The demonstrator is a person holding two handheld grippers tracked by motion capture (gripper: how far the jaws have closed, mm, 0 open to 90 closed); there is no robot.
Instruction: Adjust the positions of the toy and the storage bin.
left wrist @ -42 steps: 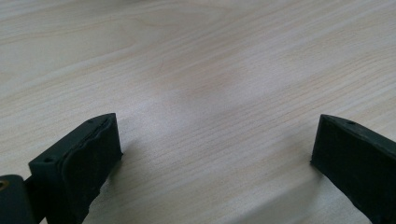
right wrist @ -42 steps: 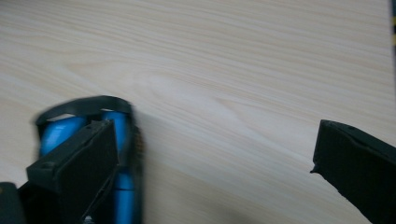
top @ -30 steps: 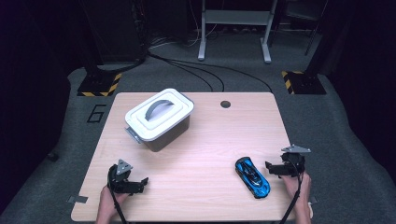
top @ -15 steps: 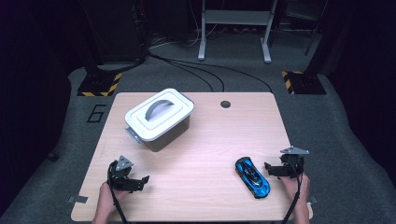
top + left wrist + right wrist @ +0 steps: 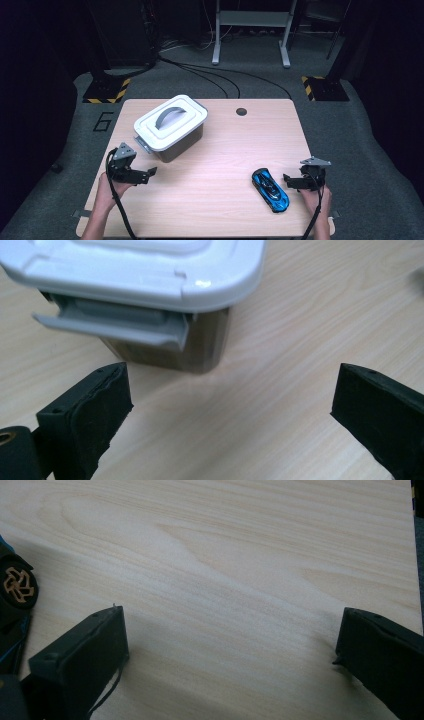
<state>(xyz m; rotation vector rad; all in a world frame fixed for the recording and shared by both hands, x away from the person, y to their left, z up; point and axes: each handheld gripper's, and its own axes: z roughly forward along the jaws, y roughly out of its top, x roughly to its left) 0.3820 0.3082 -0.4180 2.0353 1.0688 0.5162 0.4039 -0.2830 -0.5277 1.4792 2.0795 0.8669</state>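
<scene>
High view: box (image 5: 170, 128), car (image 5: 270, 189) well apart

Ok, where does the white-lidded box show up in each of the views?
High view: the box stands on the table's far left part, just beyond the left gripper.
Left gripper view: the box is at the top left, its grey latch facing the open jaws.
Right gripper view: it is not in this picture.
Shared landmark: the pale wood table.
</scene>
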